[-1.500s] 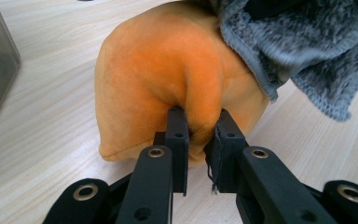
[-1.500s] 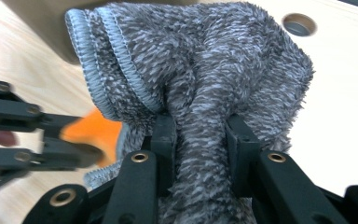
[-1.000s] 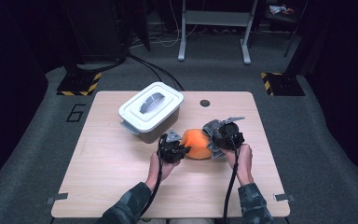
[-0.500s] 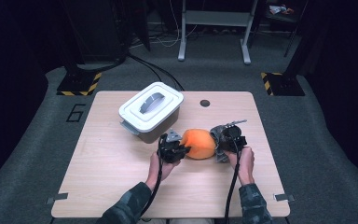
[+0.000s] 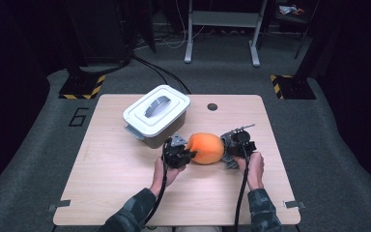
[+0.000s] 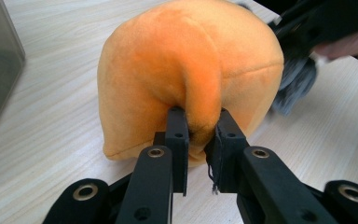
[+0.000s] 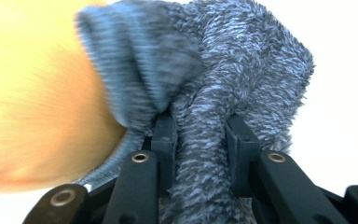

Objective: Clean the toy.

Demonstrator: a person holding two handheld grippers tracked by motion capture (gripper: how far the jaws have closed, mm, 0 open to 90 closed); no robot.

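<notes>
Orange plush toy, fuzzy grey cloth, matt wood table.

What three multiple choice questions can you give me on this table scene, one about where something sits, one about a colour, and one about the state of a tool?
1. Where is the white lidded box?
A. Behind and left of the plush
B. On the floor
C. In front of the person's hands

2. What colour is the plush toy body?
A. Green
B. Orange
C. White

3. How is the left tool?
A. Wide open above the table
B. Lying loose
C. Shut on a fold of the plush

Answers: 1 A, the high view shows it farther back and left. 2 B, orange fabric in both views. 3 C, the jaws pinch an orange ridge.
</notes>
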